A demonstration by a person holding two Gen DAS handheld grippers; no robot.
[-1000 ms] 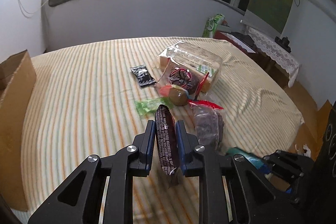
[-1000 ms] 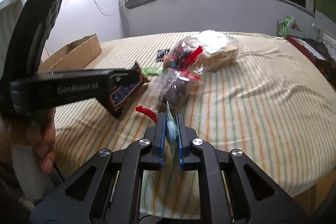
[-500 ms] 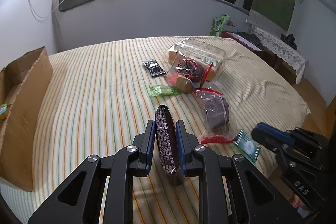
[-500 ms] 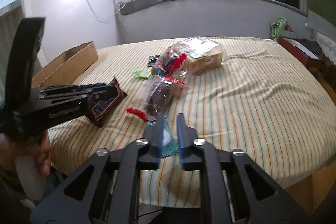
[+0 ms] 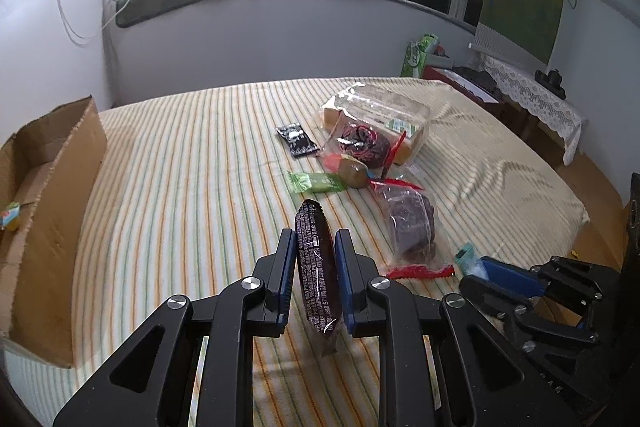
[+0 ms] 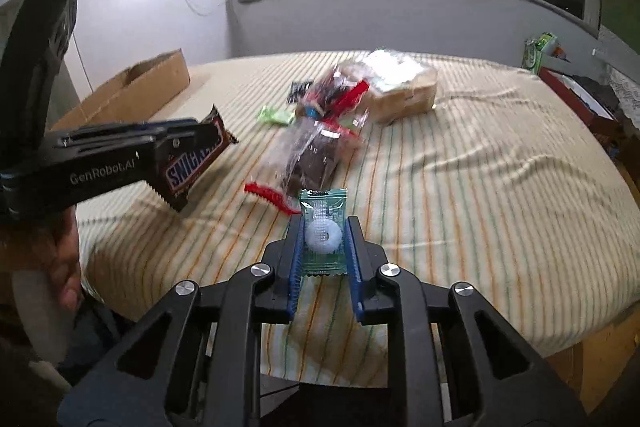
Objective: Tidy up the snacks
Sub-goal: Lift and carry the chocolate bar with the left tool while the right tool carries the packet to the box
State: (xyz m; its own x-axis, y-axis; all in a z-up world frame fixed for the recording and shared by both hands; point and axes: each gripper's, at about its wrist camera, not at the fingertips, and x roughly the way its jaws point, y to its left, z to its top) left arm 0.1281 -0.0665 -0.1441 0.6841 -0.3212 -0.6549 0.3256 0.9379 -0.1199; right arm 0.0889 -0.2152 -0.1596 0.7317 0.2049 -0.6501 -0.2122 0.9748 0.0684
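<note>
Right now I have a snack in each gripper above a striped bed. My left gripper (image 5: pixel 316 267) has its jaws clamped on a Snickers bar (image 5: pixel 316 267), gripped across its narrow sides so the long wrapper juts forward past the tips, lifted clear of the sheet. My right gripper (image 6: pixel 323 247) has its jaws closing on a small green mint packet (image 6: pixel 322 231) with a white ring sweet inside; the packet sits flat between the blue pads, which touch its two side edges, near the bed's front edge. I judge this flat hold suits such a thin packet, though it could slip. Beyond lie the remaining snacks in a loose heap: a clear brownie bag (image 5: pixel 410 223), a green candy (image 5: pixel 316 182), a black sachet (image 5: pixel 297 139), a bread pack (image 5: pixel 380 115) and more I cannot make out. An open cardboard box (image 5: pixel 52 195) sits on the bed's left side, well apart from the heap, with one small yellow item (image 5: pixel 10 221) already inside, so I take it as the likely destination for both snacks.
</note>
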